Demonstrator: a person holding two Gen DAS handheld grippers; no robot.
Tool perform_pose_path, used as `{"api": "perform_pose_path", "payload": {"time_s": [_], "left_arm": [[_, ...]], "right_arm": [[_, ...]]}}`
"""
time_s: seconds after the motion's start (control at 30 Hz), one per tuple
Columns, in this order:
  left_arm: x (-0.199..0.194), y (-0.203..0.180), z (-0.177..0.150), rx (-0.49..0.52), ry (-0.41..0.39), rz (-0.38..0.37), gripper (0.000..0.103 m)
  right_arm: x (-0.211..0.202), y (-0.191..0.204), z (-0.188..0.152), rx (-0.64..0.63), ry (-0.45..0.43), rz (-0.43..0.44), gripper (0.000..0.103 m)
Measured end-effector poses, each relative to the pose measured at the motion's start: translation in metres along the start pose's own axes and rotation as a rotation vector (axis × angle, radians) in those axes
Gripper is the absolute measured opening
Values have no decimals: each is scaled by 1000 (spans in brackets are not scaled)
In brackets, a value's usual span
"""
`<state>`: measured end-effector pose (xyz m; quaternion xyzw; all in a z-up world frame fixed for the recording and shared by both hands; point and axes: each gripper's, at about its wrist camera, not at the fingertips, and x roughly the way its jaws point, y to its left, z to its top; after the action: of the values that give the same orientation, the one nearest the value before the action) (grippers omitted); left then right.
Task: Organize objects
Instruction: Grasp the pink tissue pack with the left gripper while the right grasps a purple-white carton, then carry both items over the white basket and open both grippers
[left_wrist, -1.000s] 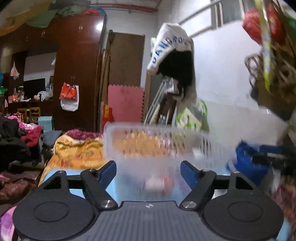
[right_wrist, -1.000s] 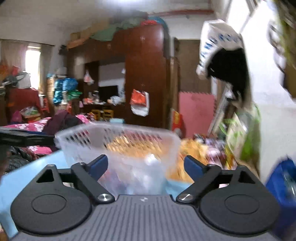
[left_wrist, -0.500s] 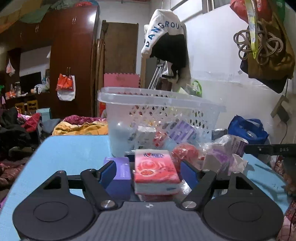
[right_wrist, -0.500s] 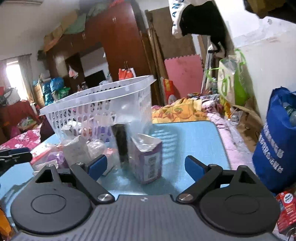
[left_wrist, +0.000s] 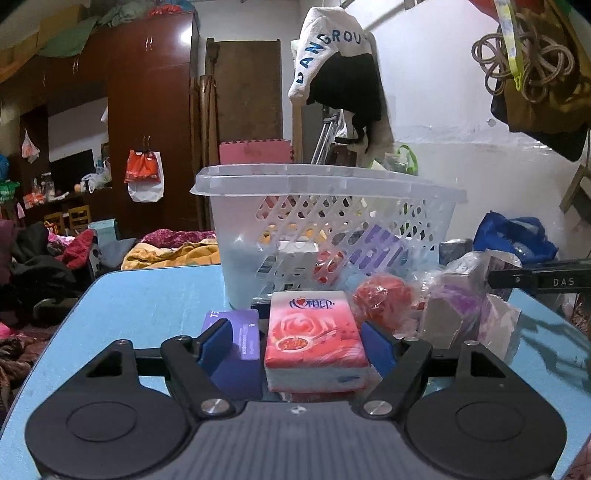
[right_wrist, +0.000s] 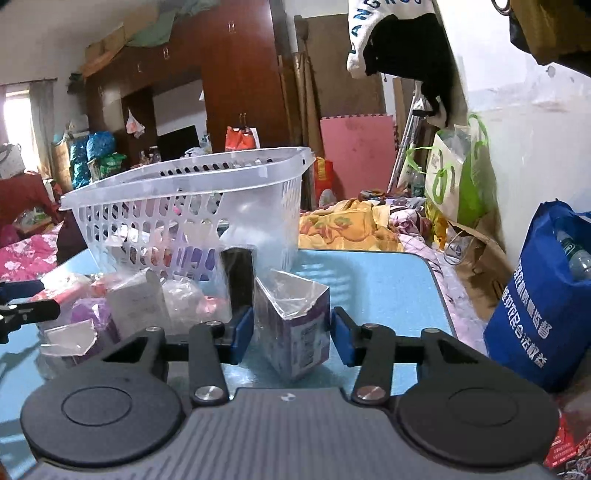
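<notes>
A clear plastic basket (left_wrist: 332, 221) stands on the blue table (left_wrist: 147, 295) with several items inside; it also shows in the right wrist view (right_wrist: 192, 206). My left gripper (left_wrist: 297, 341) is open, its fingers on either side of a pink tissue pack (left_wrist: 314, 339) and a purple box (left_wrist: 236, 347). My right gripper (right_wrist: 291, 332) has narrowed around a purple box wrapped in clear film (right_wrist: 295, 325), the pads close to its sides; contact is not clear. A black box (right_wrist: 238, 277) stands behind it.
Loose wrapped packets (left_wrist: 454, 314) and a red packet (left_wrist: 380, 299) lie right of the tissue pack. A blue bag (right_wrist: 543, 314) stands at the table's right edge. Bedding and clothes lie beyond the table, with wardrobes behind.
Both grippers dropped from basket height down to the table and moved in on the items. The right gripper's fingers closed in around the purple wrapped box.
</notes>
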<state>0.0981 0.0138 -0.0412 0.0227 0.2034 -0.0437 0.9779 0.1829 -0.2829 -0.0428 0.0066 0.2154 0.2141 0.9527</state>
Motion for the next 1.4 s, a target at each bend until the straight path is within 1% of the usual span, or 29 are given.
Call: {"api": "perform_pose_path", "payload": {"time_s": [0.03, 0.07, 0.1, 0.23, 0.3, 0.43, 0.53, 0.63, 0.97, 1.1, 1.17, 1.23, 1.27, 1.33, 1.4], "left_arm": [[0, -2, 0, 13, 1, 0, 69], [0, -5, 0, 26, 0, -1, 66], [0, -8, 0, 40, -1, -6, 57], [-2, -17, -1, 90, -11, 13, 56], [-5, -15, -2, 73, -25, 5, 56], [-9, 4, -3, -18, -58, -45, 55], [-16, 1, -6, -5, -104, -52, 56], [-21, 0, -8, 10, -143, -47, 56], [-23, 2, -7, 8, -160, -58, 56], [-24, 3, -8, 2, -172, -55, 56], [-26, 4, -7, -5, -181, -52, 56], [-29, 5, -3, -16, -198, -37, 56], [-33, 5, 1, -13, -210, -34, 56], [-41, 6, 15, -11, -244, -40, 56], [-48, 6, 38, -2, -275, -39, 56]], "right_arm": [[-1, 0, 0, 1, -4, 2, 49], [-2, 0, 1, 2, -10, 2, 50], [-2, 0, 2, 2, -17, 2, 50], [-7, 2, 2, -8, -47, 9, 49], [-10, 3, 2, -16, -64, 11, 49], [-18, 6, 1, -29, -112, 33, 49], [-22, 6, 2, -38, -137, 55, 49], [-22, 5, 3, -34, -145, 63, 49], [-26, 6, 2, -35, -173, 83, 49], [-29, 3, 0, -23, -199, 80, 49], [-35, 4, -1, -25, -231, 78, 49], [-44, 6, -2, -23, -283, 69, 48], [-48, 8, -1, -20, -303, 78, 48], [-61, 12, 7, -11, -348, 129, 47], [-69, 22, 24, -25, -373, 148, 47]]}}
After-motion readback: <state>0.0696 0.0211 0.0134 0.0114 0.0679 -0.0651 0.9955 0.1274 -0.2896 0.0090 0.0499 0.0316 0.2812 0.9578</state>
